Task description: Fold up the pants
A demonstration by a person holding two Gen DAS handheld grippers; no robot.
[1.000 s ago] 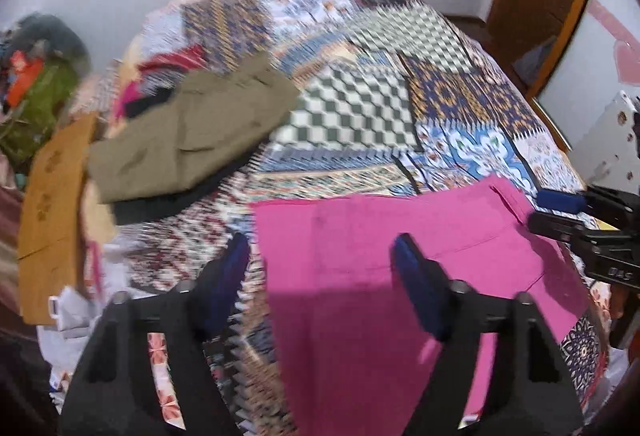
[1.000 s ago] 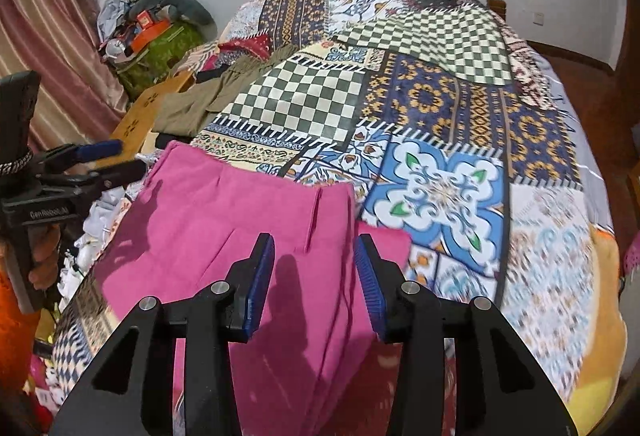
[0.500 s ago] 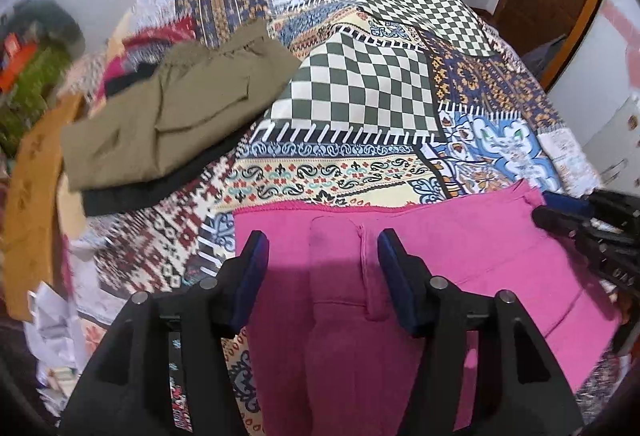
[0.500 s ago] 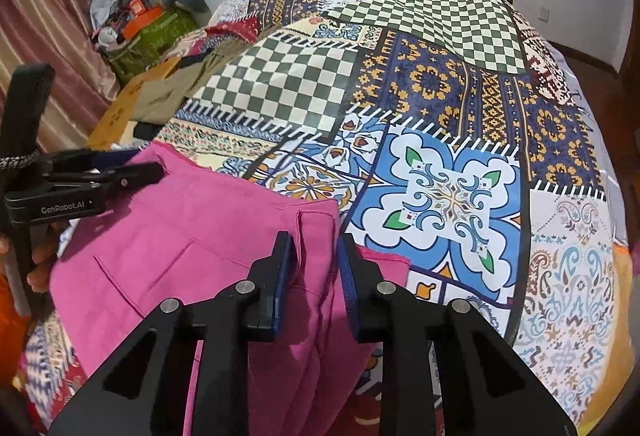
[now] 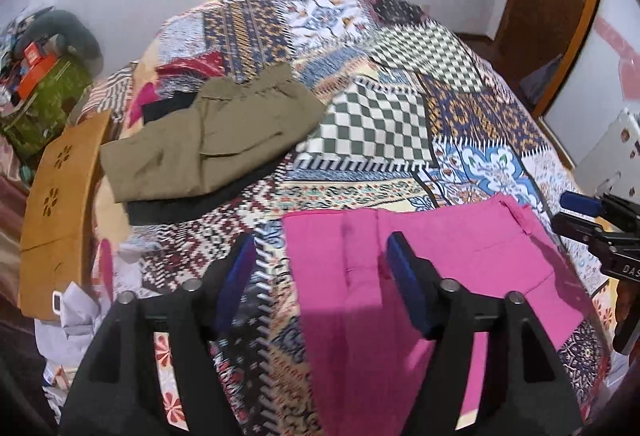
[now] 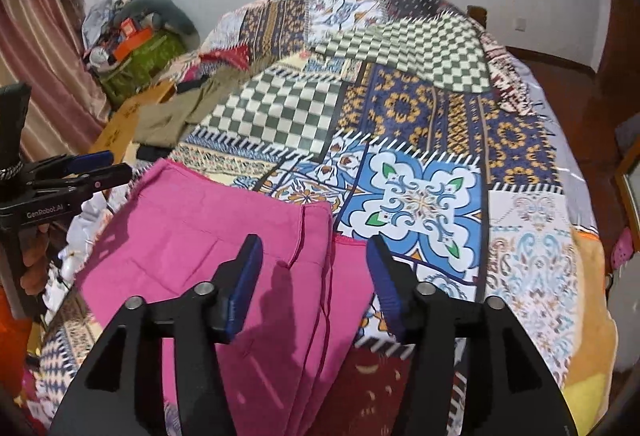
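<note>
**Hovering over the pink pants with both grippers spread**

Looking down through my left gripper (image 5: pixel 320 272), I see its blue pads parted wide, having just opened further, and nothing is pinched between them. The pink pants (image 5: pixel 432 276) lie flat on the patchwork bedspread (image 5: pixel 380 124); their near left edge falls in the gap between my fingers, but neither pad presses on the cloth.

My right gripper (image 6: pixel 314 276) is likewise spread, its jaws having just been opening. The folded right edge of the pants sits below the gap, with a seam line running down between the pads; I see no contact with the fabric there.

From the right wrist view the pants cover the near left part of the bed, one layer doubled over another along the right side. Further back on the left, an olive garment (image 5: pixel 208 140) rests on top of a black garment (image 5: pixel 192 204), well apart from the pink pair. A brown cardboard box (image 5: pixel 56 212) stands beside the bed's left edge.
</note>
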